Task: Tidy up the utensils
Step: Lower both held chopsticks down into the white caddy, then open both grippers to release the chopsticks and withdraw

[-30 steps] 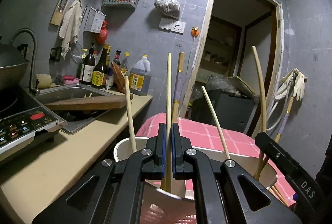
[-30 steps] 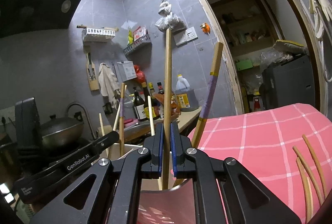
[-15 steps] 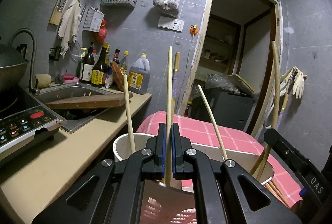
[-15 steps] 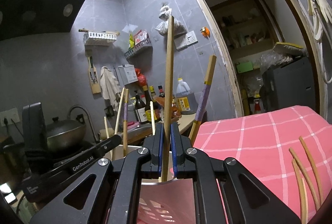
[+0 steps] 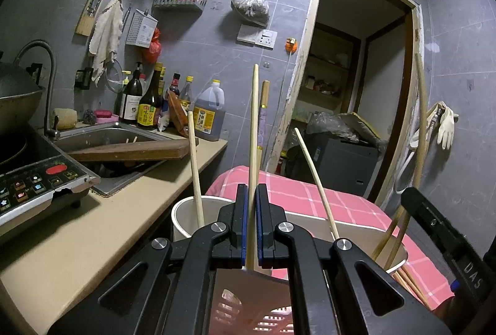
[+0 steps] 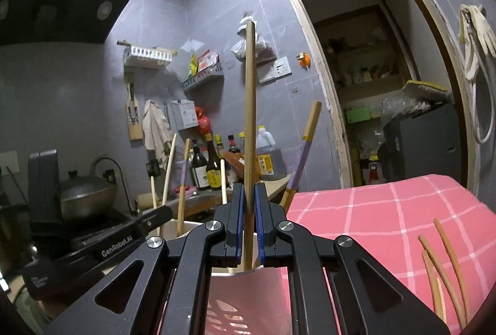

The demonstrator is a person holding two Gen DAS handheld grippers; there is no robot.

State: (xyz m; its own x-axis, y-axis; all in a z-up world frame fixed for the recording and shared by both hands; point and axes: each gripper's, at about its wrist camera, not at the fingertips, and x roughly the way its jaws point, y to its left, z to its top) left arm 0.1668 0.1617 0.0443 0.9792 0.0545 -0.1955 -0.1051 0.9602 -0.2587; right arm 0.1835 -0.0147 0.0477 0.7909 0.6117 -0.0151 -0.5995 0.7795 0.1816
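In the left wrist view my left gripper (image 5: 251,229) is shut on a pale wooden chopstick (image 5: 254,124) that stands upright over a white utensil holder (image 5: 183,211). Several other chopsticks stand in the holder, one with a purple band (image 5: 263,121). The right gripper's black body (image 5: 440,242) shows at the right edge. In the right wrist view my right gripper (image 6: 248,220) is shut on a brown chopstick (image 6: 249,105), also upright above the holder (image 6: 186,226). The purple-banded chopstick (image 6: 305,155) leans just right of it.
A pink checked cloth (image 6: 387,211) covers the surface beyond, with loose curved chopsticks (image 6: 443,266) on it. Left lie a beige counter (image 5: 93,226), a sink (image 5: 102,133), a cooktop (image 5: 34,180) and bottles (image 5: 148,105). A pink perforated basket (image 5: 263,313) sits under the jaws.
In the left wrist view the long curved chopstick at the right has shifted further right. In the right wrist view the purple-banded chopstick now sits lower. Both grips are unchanged.
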